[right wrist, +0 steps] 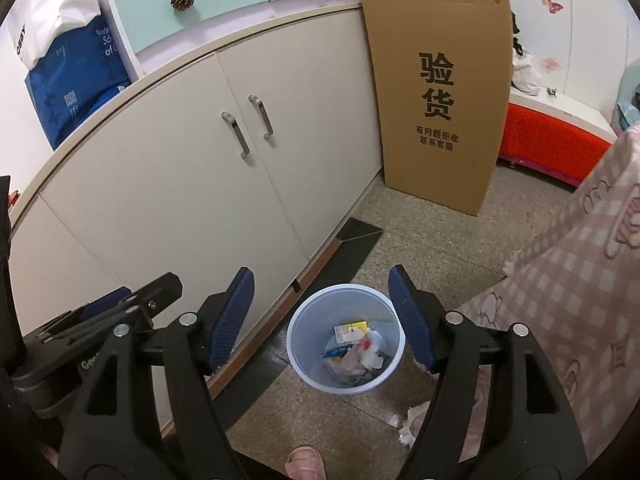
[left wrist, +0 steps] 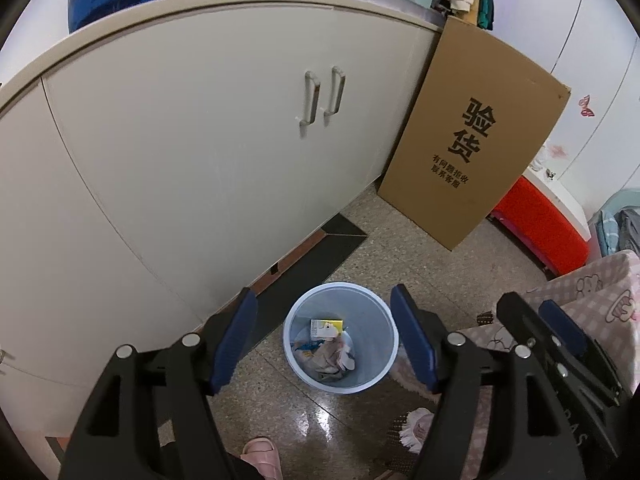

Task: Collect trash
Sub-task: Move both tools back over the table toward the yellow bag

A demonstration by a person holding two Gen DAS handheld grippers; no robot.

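A pale blue trash bin (left wrist: 340, 376) stands on the speckled floor; it also shows in the right wrist view (right wrist: 346, 380). Inside lie a small yellow-and-white carton (left wrist: 326, 327), crumpled tissue and wrappers (right wrist: 356, 356). My left gripper (left wrist: 324, 340) is open and empty, high above the bin, which shows between its blue pads. My right gripper (right wrist: 322, 320) is open and empty too, also above the bin. The right gripper shows at the right of the left wrist view (left wrist: 560, 332). A crumpled tissue (right wrist: 414, 420) lies on the floor by the bed.
A cream cabinet (left wrist: 200, 140) with two handles runs along the left. A tall cardboard box (left wrist: 472, 136) leans at its end. A red bench (left wrist: 544, 228) stands behind. A pink checked bedspread (right wrist: 560, 300) hangs on the right. A pink slipper (left wrist: 262, 456) is below.
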